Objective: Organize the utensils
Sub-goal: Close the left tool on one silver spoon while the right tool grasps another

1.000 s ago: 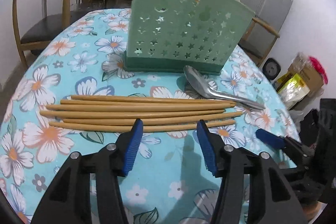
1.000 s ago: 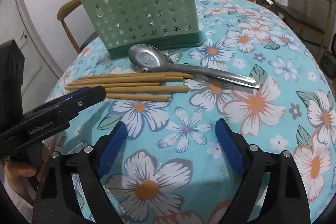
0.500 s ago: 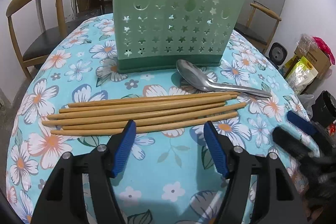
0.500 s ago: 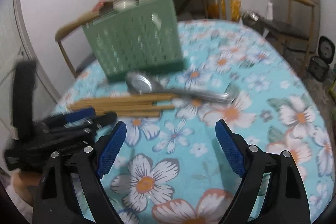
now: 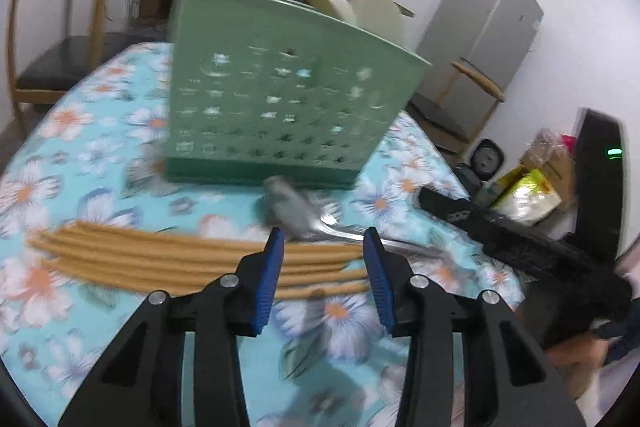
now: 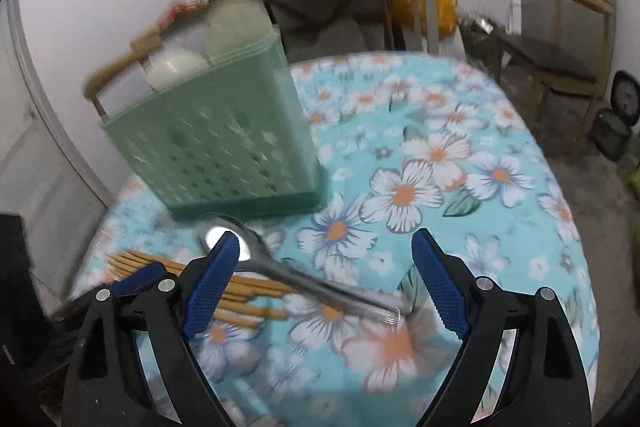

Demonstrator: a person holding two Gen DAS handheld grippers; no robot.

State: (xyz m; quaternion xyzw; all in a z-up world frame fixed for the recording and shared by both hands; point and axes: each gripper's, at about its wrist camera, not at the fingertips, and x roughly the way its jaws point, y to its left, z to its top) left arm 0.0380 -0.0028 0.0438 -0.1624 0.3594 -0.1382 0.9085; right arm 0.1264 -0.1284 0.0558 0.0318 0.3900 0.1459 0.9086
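Left wrist view: chopsticks (image 5: 180,259) flat on the floral tablecloth (image 5: 80,155), bundled side by side, long axis left to right across the frame. Right ends directly under and just beyond the left gripper (image 5: 322,239). Jaws just been closing, now half-narrowed. Sticks showing across the gap but lying on the cloth, no pad seen pressing on them, so nothing gripped yet.

Key relation: stick axis parallel to the jaws' closing line, not across it. Judging from that, a pinch needs a wrist roll or an approach from the stick ends first.

Spoon (image 5: 296,215) just behind the sticks, bowl near the foot of the green holder (image 5: 280,99), handle trailing right, resting over the stick ends. Holder upright beyond both, perforated wall facing the cameras. Inside and compartments not visible from here.

Right wrist view: spoon handle running diagonally toward the lower right, its end in the gap of the right gripper (image 6: 325,239). Jaws wide apart, released, empty, hovering above the cloth.

Nearer hand: left for chopsticks, right for spoon.

Count:
- chopsticks: five or six, too blurred for a firm number
- spoon: one
- holder: one
- grippers: two, neither holding anything

Nothing in the holder from this set yet; all utensils on the table.
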